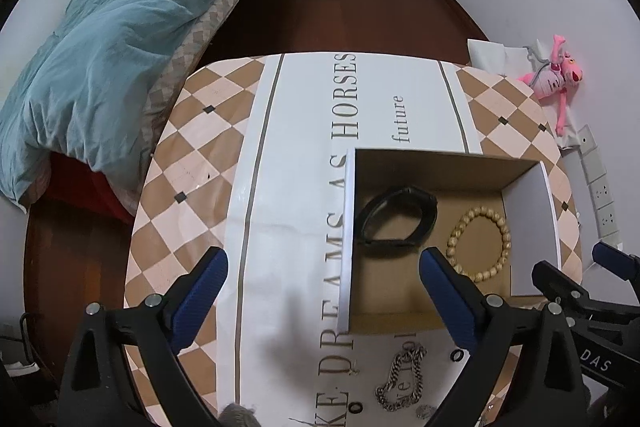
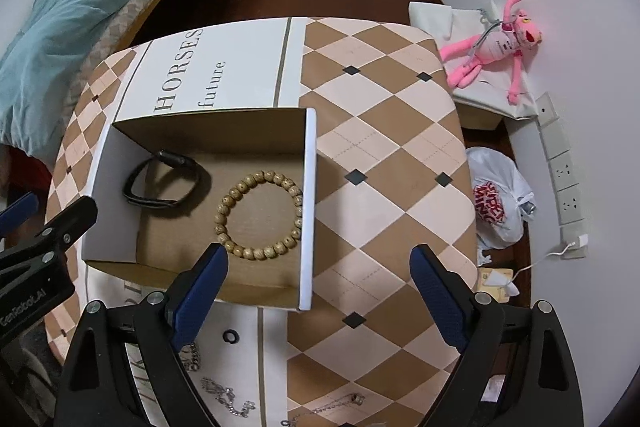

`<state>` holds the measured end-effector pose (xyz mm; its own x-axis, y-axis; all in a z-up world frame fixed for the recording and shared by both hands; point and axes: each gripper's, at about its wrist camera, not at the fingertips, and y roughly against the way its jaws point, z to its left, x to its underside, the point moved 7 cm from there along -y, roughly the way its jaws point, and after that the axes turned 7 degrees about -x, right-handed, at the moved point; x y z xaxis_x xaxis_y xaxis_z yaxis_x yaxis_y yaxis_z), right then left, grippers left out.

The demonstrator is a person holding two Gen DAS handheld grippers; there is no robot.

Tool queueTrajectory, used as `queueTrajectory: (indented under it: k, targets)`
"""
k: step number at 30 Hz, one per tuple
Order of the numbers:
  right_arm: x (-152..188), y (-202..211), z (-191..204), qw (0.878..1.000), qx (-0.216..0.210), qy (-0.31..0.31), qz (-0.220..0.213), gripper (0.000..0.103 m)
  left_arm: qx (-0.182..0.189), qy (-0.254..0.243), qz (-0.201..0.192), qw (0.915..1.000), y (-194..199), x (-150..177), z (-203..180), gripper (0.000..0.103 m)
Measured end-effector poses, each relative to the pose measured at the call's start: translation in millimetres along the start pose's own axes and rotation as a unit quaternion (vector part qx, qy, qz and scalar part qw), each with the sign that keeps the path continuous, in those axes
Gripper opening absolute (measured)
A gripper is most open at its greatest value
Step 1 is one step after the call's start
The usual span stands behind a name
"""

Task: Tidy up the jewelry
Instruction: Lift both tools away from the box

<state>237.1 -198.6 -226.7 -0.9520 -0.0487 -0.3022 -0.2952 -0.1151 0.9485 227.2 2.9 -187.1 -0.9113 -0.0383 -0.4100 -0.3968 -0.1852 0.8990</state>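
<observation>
Both the left tongs (image 1: 324, 291) and the right tongs (image 2: 318, 285) hang spread wide and empty above the diamond-patterned table (image 2: 384, 131). The open cardboard box (image 2: 308, 195) at frame centre already holds a black band bracelet (image 2: 160, 183) and a wooden bead bracelet (image 2: 258, 215).

The silver link chain (image 1: 400, 383), two small black rings (image 1: 457, 355) and finer silver chains (image 2: 228, 397) lie loose along the bottom edge. I judge these flat pieces could slip from a pinch, or tongs could knock the light box askew.

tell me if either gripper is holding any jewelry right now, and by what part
Nothing is held. Left gripper and right gripper are both open and empty.
</observation>
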Motion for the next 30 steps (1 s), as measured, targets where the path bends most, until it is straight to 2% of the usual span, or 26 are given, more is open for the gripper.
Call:
queueTrajectory:
  k: [7,12,18,30]
  targets:
    - [5,21,-1,1.000,0.014,-0.003,-0.027,0.094,0.002,0.005,-0.018,0.9998,21,8,5,0.098]
    - [11,51,2,0.998,0.025,0.000,-0.059,0.094,-0.004,0.003,-0.046,0.9989,49,13,9,0.098]
    - [20,95,6,0.994,0.034,0.000,-0.104,0.094,0.007,0.005,-0.070,0.9975,85,19,13,0.098]
    - [45,172,17,0.986,0.015,-0.004,-0.165,0.094,0.030,0.016,-0.124,0.9917,160,28,20,0.098]
